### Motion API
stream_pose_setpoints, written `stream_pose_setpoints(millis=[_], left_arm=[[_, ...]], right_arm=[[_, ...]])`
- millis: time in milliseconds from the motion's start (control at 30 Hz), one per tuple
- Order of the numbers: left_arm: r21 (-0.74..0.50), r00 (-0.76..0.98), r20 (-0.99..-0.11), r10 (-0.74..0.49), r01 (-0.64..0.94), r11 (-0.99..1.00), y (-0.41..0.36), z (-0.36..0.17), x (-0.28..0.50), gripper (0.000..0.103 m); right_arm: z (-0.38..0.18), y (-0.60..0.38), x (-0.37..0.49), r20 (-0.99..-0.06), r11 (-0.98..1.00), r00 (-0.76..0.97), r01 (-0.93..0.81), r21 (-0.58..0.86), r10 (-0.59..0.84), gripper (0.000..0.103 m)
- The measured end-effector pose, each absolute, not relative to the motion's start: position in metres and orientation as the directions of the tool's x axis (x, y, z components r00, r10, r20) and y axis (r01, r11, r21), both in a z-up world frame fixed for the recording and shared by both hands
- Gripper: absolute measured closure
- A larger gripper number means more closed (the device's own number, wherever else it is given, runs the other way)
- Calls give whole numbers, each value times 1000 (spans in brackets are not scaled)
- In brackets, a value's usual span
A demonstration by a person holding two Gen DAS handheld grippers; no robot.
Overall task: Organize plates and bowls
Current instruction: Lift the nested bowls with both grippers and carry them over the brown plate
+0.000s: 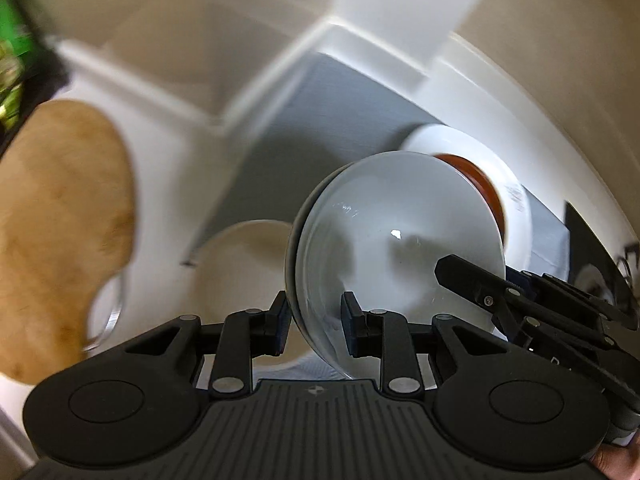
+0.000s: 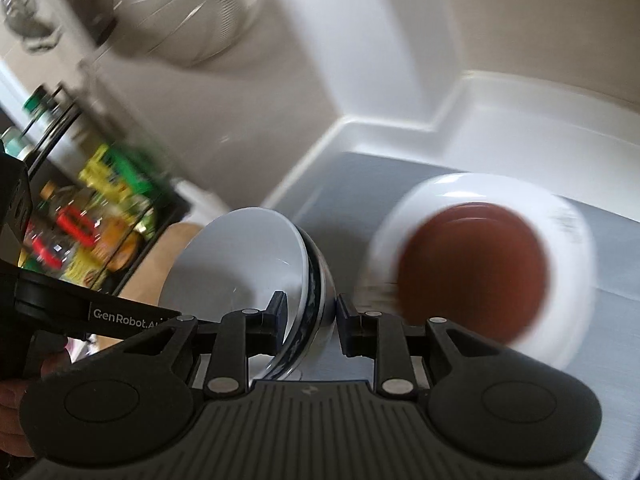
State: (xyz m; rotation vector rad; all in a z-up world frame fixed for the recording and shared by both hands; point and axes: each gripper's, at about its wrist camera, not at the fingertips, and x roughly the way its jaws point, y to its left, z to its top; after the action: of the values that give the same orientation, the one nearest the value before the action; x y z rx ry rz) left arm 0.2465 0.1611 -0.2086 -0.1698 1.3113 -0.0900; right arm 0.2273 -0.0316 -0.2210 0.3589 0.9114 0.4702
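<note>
Two claws share one white bowl, and that shared grip is where trouble could start.

From the left wrist view, the left claw is closed down narrow on the bowl's rim, one finger outside the wall and the other inside. The bowl stands nearly on edge, its hollow facing right of the claw. The right claw reaches in from the right, its tip inside the hollow. Ahead and to the right, behind the bowl, a reddish-brown dish rests on a white plate, which lies on a grey mat. Just left of the claw, lower down, sits a cream plate; farther left lies a wooden board.

From the right wrist view, the right claw pinches the same rim at a narrow opening; the bowl shows a dark-patterned outside and tips to the left. The reddish-brown dish and white plate are immediately right of the claw, blurred.

Judging by this, glazed ware held on edge by its thin rim could slide out if either claw eases off early. Were the two hands to pull in different directions, the bowl could twist loose. A swing rightward might clip the stacked dish and plate, chipping them.
</note>
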Motion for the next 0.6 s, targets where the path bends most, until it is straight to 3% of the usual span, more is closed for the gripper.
stream_pose_setpoints(millis=[233,600], left_arm=[[-151,246,-960,-129,-73,986,202,-215,247,74],[-216,155,-968,-196,-124,969,228,-263,243,74]], right_arm=[[-229,15,236,-677,827,475,-301,476,562,74],[-262,44,235,-768,865,413,-341,368,489,75]])
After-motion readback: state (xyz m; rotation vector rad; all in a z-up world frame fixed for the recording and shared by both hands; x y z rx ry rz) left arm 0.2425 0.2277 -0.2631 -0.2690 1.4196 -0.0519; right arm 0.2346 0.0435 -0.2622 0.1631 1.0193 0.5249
